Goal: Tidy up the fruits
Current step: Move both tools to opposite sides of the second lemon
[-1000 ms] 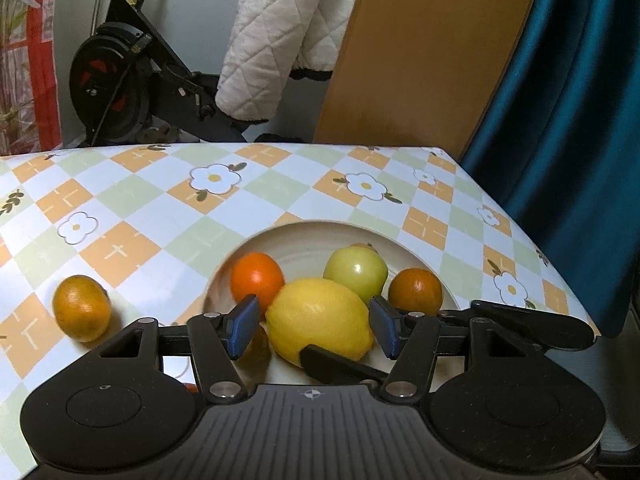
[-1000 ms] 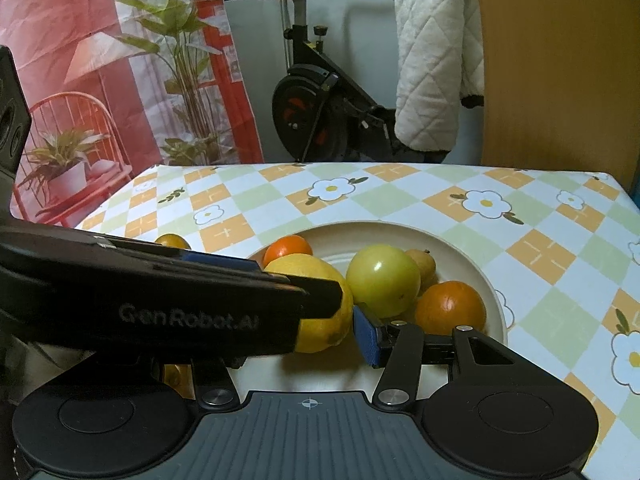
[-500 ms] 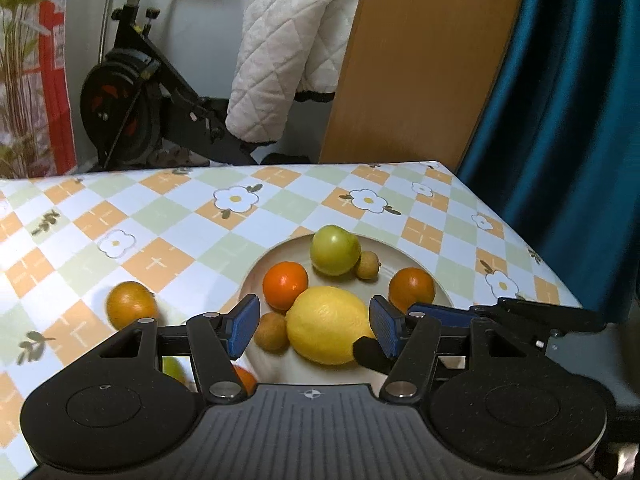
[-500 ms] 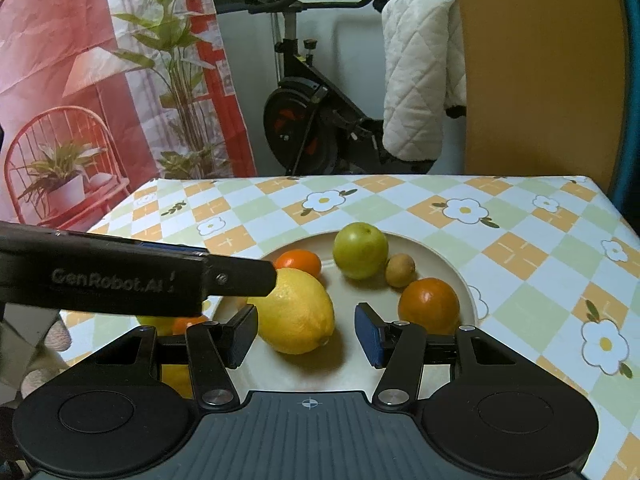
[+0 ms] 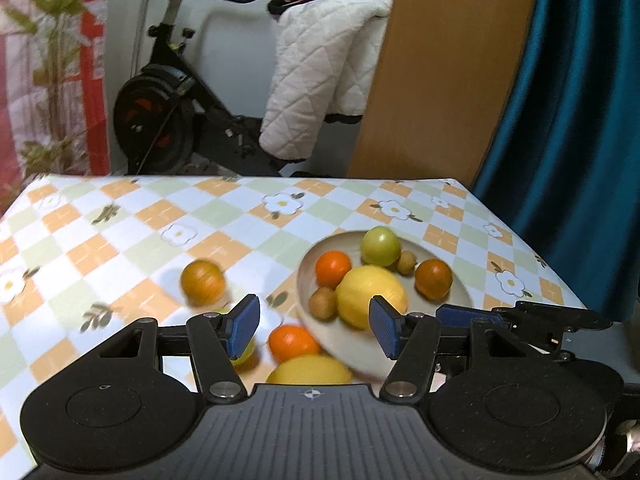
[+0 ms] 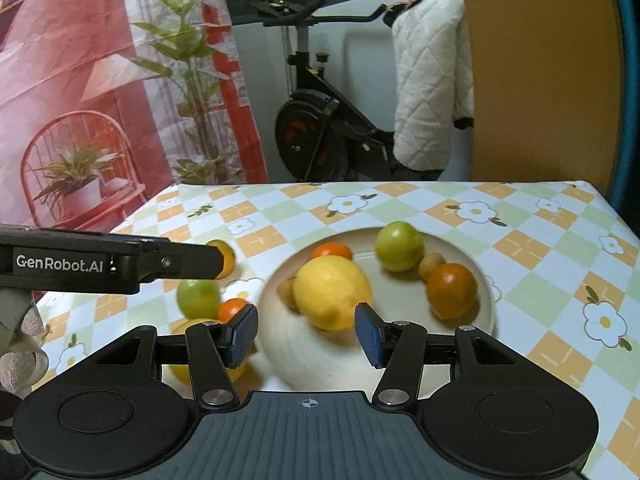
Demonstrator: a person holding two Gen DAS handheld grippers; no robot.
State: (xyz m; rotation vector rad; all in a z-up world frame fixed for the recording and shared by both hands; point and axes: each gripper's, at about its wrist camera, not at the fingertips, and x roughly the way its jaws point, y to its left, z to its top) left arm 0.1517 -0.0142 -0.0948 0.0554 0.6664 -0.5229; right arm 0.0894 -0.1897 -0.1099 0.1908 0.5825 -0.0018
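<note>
A cream plate holds a big lemon, a green apple, two oranges and two small brown fruits. Loose on the checkered cloth left of the plate lie an orange, a small orange, a second lemon and a green apple. My left gripper is open and empty above the loose fruit. My right gripper is open and empty before the plate.
The table's far edge faces an exercise bike draped with a white quilted blanket. A wooden panel and a teal curtain stand at the right. The left gripper's body crosses the right wrist view.
Both grippers have pulled back and up from the plate. The left one has also shifted left, so more loose fruit shows beside the plate. Both stay open.
</note>
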